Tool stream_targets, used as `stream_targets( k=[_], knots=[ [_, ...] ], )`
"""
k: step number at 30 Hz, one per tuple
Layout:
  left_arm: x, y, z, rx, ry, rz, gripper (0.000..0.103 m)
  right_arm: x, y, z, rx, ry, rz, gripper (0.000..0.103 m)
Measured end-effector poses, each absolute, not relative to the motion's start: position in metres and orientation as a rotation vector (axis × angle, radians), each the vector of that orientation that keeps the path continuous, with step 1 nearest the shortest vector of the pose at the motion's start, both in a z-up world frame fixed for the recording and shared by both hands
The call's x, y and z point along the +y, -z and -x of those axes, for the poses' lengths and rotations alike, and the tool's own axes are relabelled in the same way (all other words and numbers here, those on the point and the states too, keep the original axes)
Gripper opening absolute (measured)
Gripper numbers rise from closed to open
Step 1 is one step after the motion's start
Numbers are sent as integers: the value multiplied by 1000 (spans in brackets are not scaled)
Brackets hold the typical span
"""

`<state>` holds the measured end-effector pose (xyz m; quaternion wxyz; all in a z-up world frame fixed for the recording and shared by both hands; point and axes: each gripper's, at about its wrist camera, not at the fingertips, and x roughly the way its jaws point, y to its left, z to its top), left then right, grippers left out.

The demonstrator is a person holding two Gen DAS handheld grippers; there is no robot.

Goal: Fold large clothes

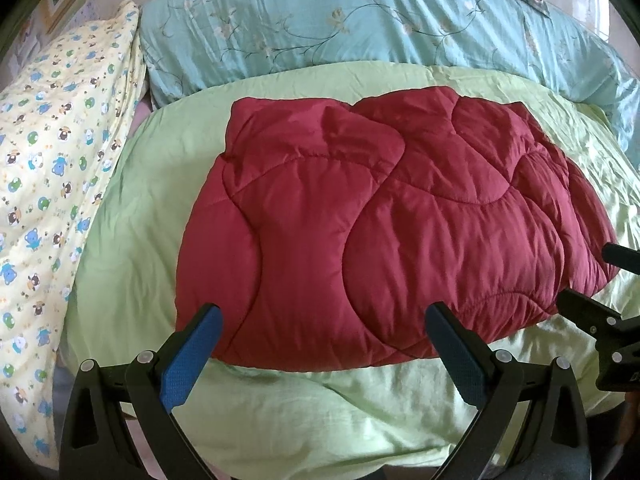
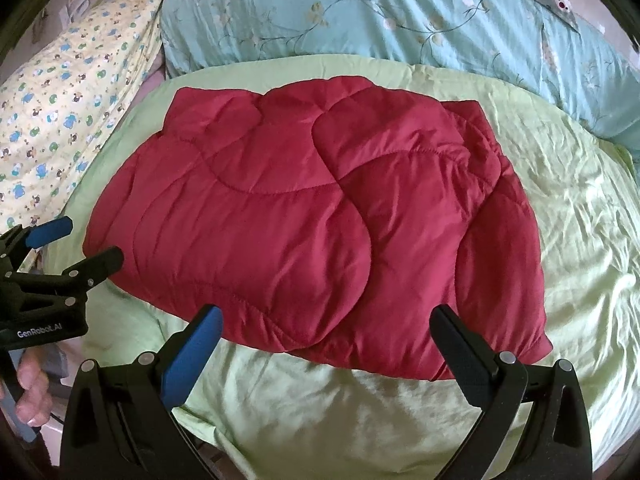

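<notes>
A dark red quilted padded garment [image 1: 360, 220] lies folded in a thick bundle on the light green sheet [image 1: 320, 408]; it also shows in the right wrist view [image 2: 304, 224]. My left gripper [image 1: 324, 312] is open and empty, its fingertips just over the bundle's near edge. My right gripper [image 2: 326, 312] is open and empty, also at the near edge. The right gripper shows at the right of the left wrist view [image 1: 592, 284], and the left gripper at the left of the right wrist view [image 2: 86, 240], both beside the bundle.
A turquoise floral duvet [image 1: 360, 20] lies piled along the far side of the bed. A yellow cartoon-print quilt [image 1: 52, 168] lies at the left. The green sheet [image 2: 580, 208] is wrinkled to the right of the bundle.
</notes>
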<state>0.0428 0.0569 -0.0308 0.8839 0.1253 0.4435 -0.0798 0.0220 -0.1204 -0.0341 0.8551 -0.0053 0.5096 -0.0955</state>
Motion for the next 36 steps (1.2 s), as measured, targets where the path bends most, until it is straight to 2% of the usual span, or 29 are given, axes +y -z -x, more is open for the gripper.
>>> stream_targets(
  k=[36],
  knots=[
    [56,29,-41,922,164,-261,102,-114,28,-19,1069,196,15,103]
  ],
)
